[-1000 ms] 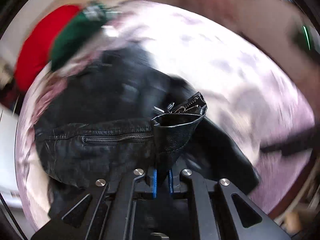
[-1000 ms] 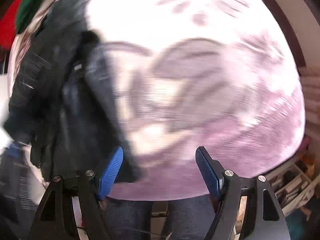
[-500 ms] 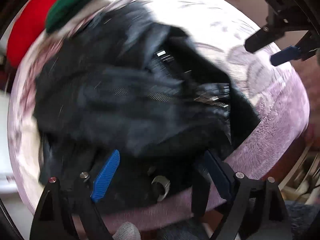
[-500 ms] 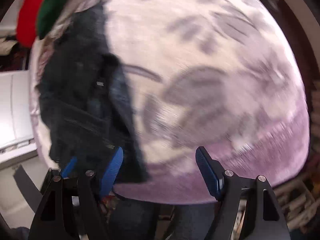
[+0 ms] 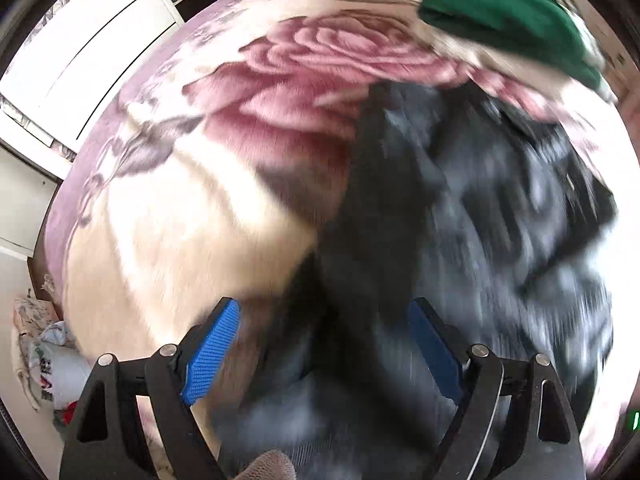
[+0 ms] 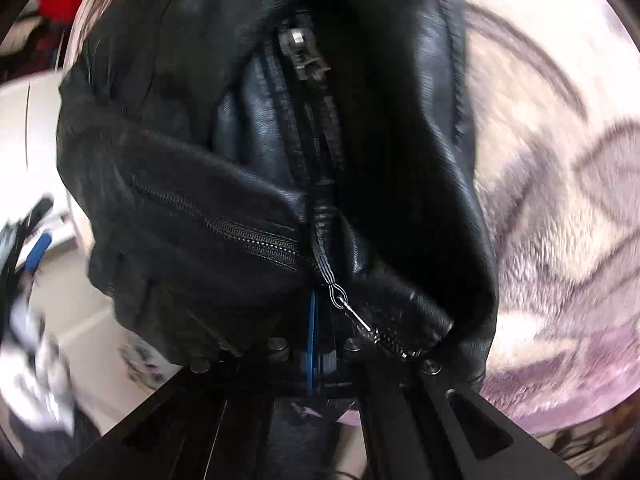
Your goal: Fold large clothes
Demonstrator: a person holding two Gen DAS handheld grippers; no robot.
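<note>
Right gripper is clamped on the black leather jacket, which bunches just ahead; left gripper gapes wide, unladen, above the jacket's blurred edge on the floral blanket; no legible writing

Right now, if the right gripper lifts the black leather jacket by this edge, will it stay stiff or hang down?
The black leather jacket will probably hang and drape: it already bends in soft, thick folds around the shut right gripper. It looks rather heavy, given its bulky layers and metal zipper. Its glossy surface may slip on the blanket.
</note>
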